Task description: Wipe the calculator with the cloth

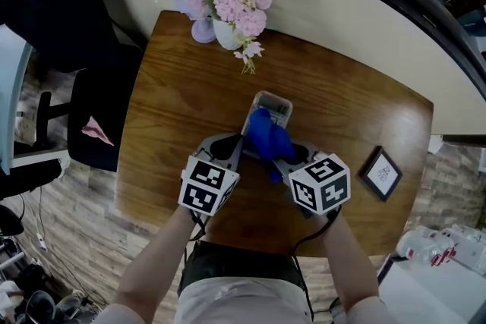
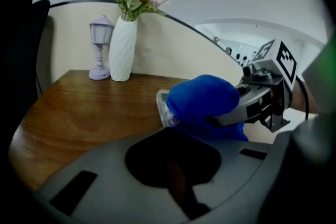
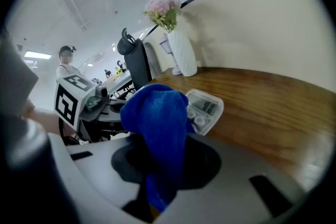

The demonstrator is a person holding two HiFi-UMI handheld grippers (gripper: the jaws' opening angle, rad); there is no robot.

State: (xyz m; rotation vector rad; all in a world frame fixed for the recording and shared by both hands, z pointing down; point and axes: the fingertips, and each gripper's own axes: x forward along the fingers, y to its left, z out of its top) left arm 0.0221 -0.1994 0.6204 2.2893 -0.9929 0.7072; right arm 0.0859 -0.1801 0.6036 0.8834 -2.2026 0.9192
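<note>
The right claw (image 3: 157, 183) is pinching the blue cloth (image 3: 157, 118), jaws pressed together on its lower tail while the bunched top is billowing up over the calculator (image 3: 205, 108). The left claw (image 2: 173, 162) is coming in from the other side, and it looks to be closed on the calculator's near end, though the dark hollow of the jaws is making that hard to read. Both claws are meeting near the middle of the wooden counter (image 1: 175, 110), with the cloth sitting on the calculator's lower half and its display end poking out beyond. Further back, a white vase of pink flowers (image 1: 228, 30) is standing at the counter's far edge, a small lavender lamp (image 2: 100, 47) just beside it. A dark picture frame (image 1: 381, 172) is lying well off to the right.
</note>
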